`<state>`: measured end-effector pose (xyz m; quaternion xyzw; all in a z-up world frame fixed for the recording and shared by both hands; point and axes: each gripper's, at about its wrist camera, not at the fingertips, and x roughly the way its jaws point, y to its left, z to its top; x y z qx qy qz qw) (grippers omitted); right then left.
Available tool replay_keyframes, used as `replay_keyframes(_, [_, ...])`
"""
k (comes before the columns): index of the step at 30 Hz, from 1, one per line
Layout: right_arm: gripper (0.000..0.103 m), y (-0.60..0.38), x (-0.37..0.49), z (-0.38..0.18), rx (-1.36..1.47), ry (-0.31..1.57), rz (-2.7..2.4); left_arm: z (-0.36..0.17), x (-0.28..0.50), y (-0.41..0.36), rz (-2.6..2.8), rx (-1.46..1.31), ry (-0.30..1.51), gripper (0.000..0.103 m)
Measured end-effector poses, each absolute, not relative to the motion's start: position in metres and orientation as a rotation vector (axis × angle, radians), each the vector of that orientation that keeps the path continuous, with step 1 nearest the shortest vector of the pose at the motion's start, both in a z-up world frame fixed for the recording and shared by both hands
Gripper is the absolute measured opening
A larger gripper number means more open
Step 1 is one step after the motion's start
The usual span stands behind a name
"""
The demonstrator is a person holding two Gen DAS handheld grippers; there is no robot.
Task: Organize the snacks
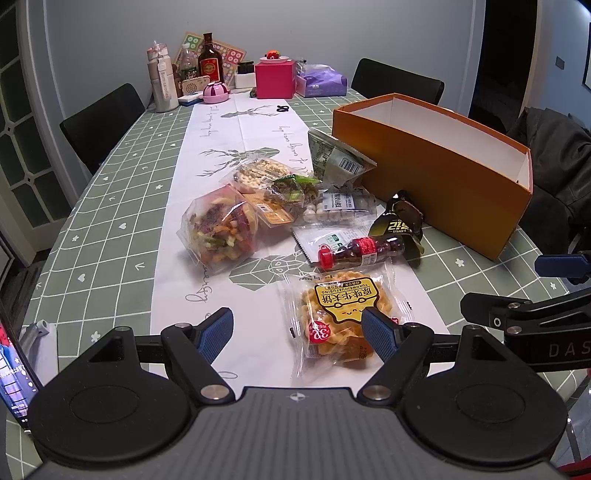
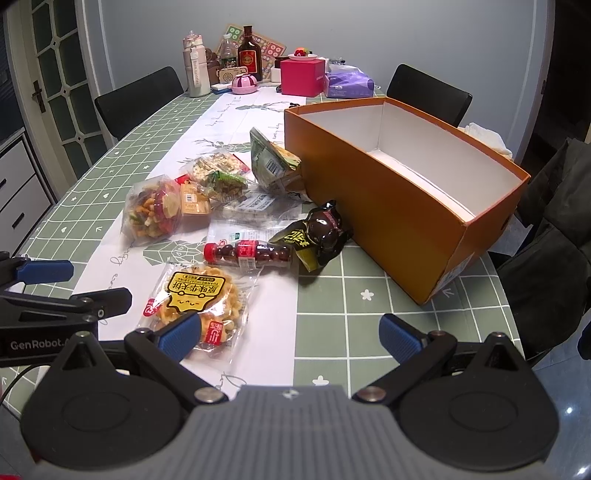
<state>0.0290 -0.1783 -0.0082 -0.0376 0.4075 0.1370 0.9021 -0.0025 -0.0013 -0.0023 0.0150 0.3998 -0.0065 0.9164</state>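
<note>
A long table (image 1: 110,206) with a green checked cloth has black chairs (image 1: 99,118) around it, by a grey wall (image 1: 332,29).

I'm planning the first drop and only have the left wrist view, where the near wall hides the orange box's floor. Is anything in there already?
Observer: No. The right wrist view looks into the orange box: its white floor is bare.
Operator: And the right gripper? I see only part of it.
Observer: The right gripper is wide open and holds nothing, with one finger in front of the waffle pack.
</note>
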Motion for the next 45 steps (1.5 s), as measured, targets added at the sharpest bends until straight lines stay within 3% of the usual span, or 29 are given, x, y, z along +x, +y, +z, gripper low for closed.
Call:
replay_keyframes(34, [0.100, -0.178, 0.030, -0.012, -0.083, 0.854, 0.285, -0.006, -0.002, -0.001, -0.033, 0.011, 0.832, 0.092])
replay_keyframes(40, [0.099, -0.192, 0.034, -0.017, -0.073, 0.783, 0.257, -0.010, 0.002, -0.003, -0.109, -0.033, 0.838, 0.092])
replay_keyframes(42, [0.089, -0.195, 0.037, -0.019, -0.081, 0.777, 0.246, -0.014, 0.008, -0.004, -0.145, -0.064, 0.858, 0.092])
replay_keyframes(45, [0.083, -0.198, 0.042, -0.026, -0.072, 0.787, 0.248, -0.023, 0.020, -0.003, -0.179, -0.118, 0.880, 0.092])
